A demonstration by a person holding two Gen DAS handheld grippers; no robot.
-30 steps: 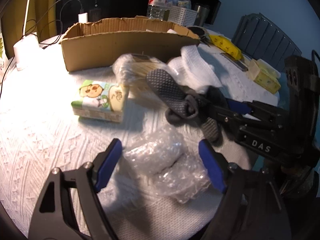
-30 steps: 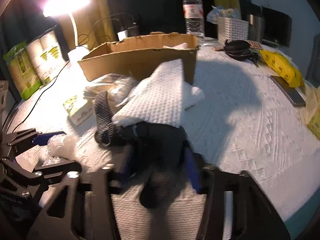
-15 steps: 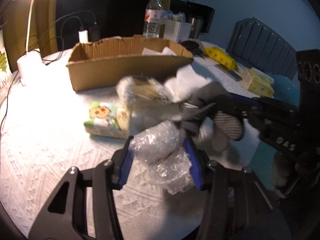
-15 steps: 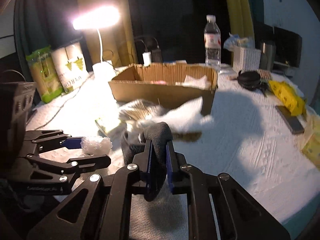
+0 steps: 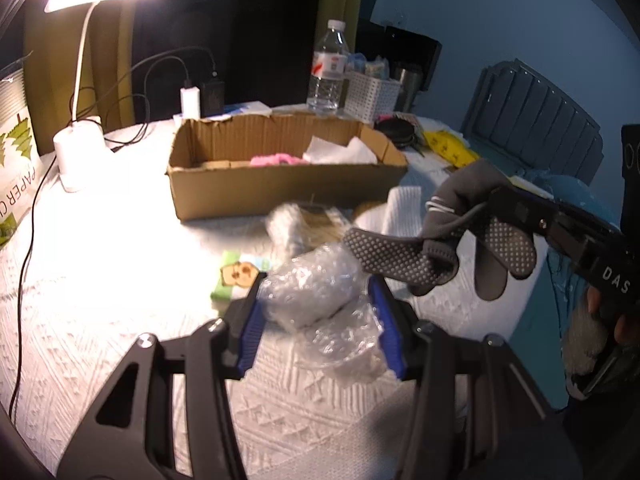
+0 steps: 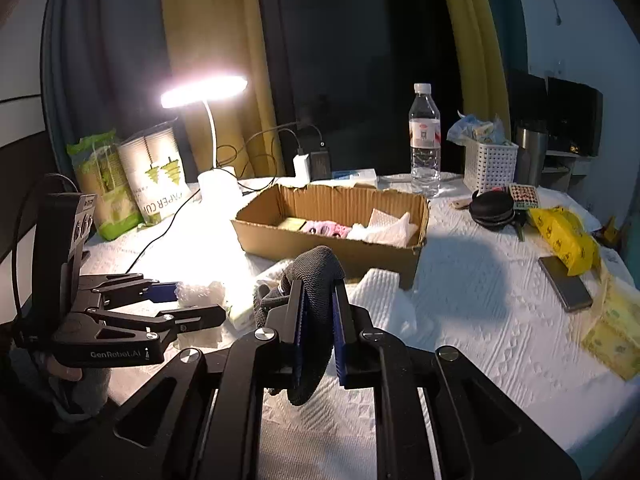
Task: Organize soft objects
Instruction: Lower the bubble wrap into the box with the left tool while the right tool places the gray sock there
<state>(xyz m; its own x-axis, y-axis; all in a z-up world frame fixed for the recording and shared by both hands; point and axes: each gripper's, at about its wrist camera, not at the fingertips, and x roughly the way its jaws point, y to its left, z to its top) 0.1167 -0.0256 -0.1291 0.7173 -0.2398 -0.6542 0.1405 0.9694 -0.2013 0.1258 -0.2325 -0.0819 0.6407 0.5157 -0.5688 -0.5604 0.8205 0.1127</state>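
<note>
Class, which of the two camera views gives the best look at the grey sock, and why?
The left wrist view: the sock hangs side-on from the right gripper, showing its dotted sole and folds. In the right wrist view the sock is pinched between the right gripper's fingers, so only a dark bunched top and a dangling end show.

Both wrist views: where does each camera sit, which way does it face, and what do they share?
Left wrist: on the left gripper, facing the cardboard box; its fingers clamp bubble wrap, and the right gripper shows at right.
Right wrist: on the right gripper, facing the box; its fingers clamp a grey sock, and the left gripper shows at left.
Shared: box, lamp, water bottle.
</note>
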